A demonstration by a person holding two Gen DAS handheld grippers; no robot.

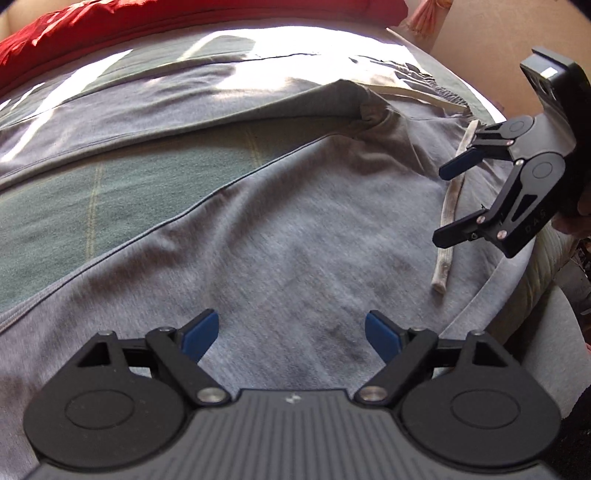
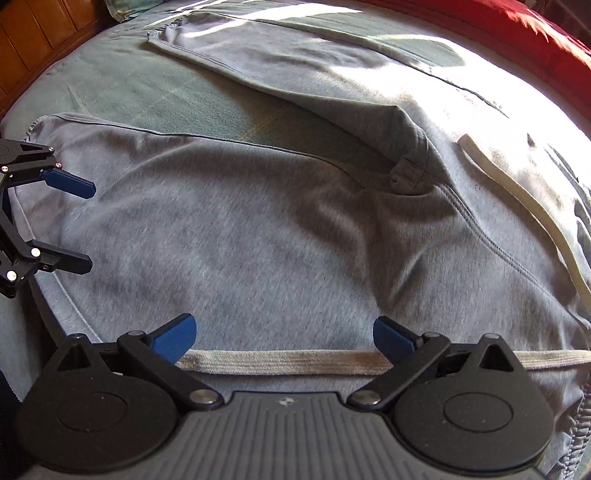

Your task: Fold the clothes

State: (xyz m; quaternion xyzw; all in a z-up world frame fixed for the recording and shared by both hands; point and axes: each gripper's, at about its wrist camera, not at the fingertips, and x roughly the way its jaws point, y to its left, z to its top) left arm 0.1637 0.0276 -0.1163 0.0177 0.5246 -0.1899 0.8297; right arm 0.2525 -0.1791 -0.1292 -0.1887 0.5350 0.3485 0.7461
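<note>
Grey sweatpants [image 1: 295,221] [image 2: 240,229] lie flat on a bed, their two legs spread apart in a V from the crotch [image 2: 406,173]. A whitish drawstring [image 2: 280,362] [image 1: 441,273] lies across the fabric near the waistband. My left gripper [image 1: 290,328] [image 2: 86,229] hovers over the nearer leg, open, with nothing between its blue pads. My right gripper [image 2: 284,332] [image 1: 445,205] is open too, over the waist end, with the drawstring lying on the cloth beneath its fingers. Neither gripper holds cloth.
A green bed sheet [image 1: 110,192] [image 2: 147,96] shows between the legs. A red blanket [image 1: 184,18] [image 2: 535,29] runs along the far side. Wooden panelling [image 2: 29,37] stands beyond the bed's corner. Bright sunlight falls on the far leg.
</note>
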